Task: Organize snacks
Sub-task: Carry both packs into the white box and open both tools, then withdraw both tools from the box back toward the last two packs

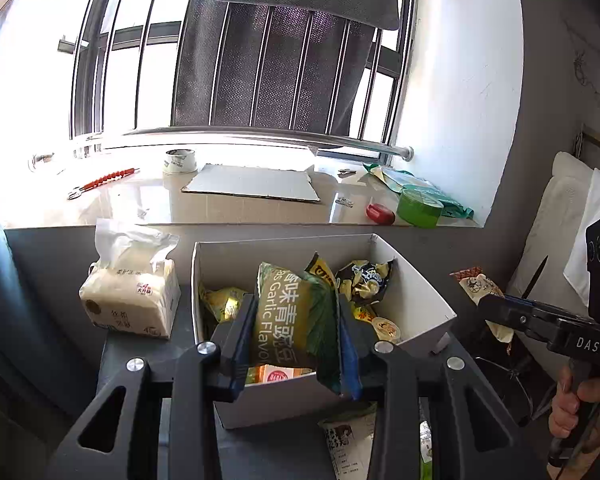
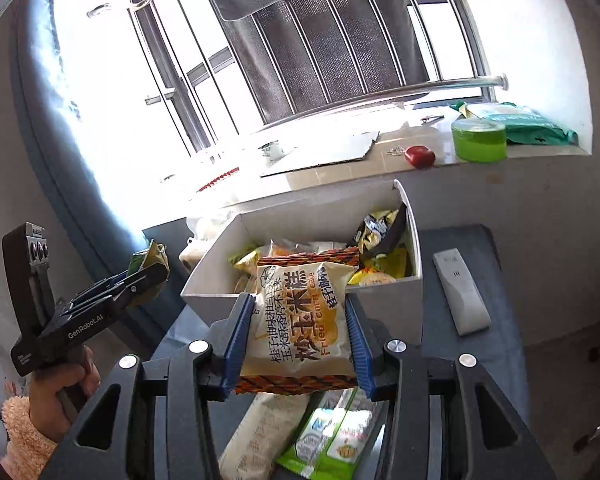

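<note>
Green pea bag [image 1: 296,316], garlic flavour by its print, pinched flat-on across its width between the blue pads of the left gripper [image 1: 296,332], closed just far enough to dent the film. Held above the near edge of the white box [image 1: 416,280], likely so that it can drop straight among the packets already inside. Gripped at mid-body rather than by a seam, probably to stop the bag swinging.

Cream corn-cake pack [image 2: 300,320] clamped the same way in the right gripper [image 2: 298,334], jaws narrowed onto its sides, orange crimped seams sticking out above and below. Poised short of the box's front wall, a little lower and nearer than the pea bag; seemingly waiting its turn, since both loads would crowd one opening.

Inside the box: yellow packets, a dark crumpled bag [image 1: 364,280] at the back, a small round cup [image 1: 386,328] by the right wall. Room left mostly at the front, hence the approach from this side.

More snacks on the desk [image 2: 500,264] below the right gripper: a pale long pack [image 2: 256,432] and a green-edged one [image 2: 332,440], apparently next in line. White remote [image 2: 460,296] just right of the box, tissue pack [image 1: 130,292] to its left; neither in the way. Windowsill [image 1: 160,208] behind with cardboard, green tape roll [image 1: 420,208] and a red item.
</note>
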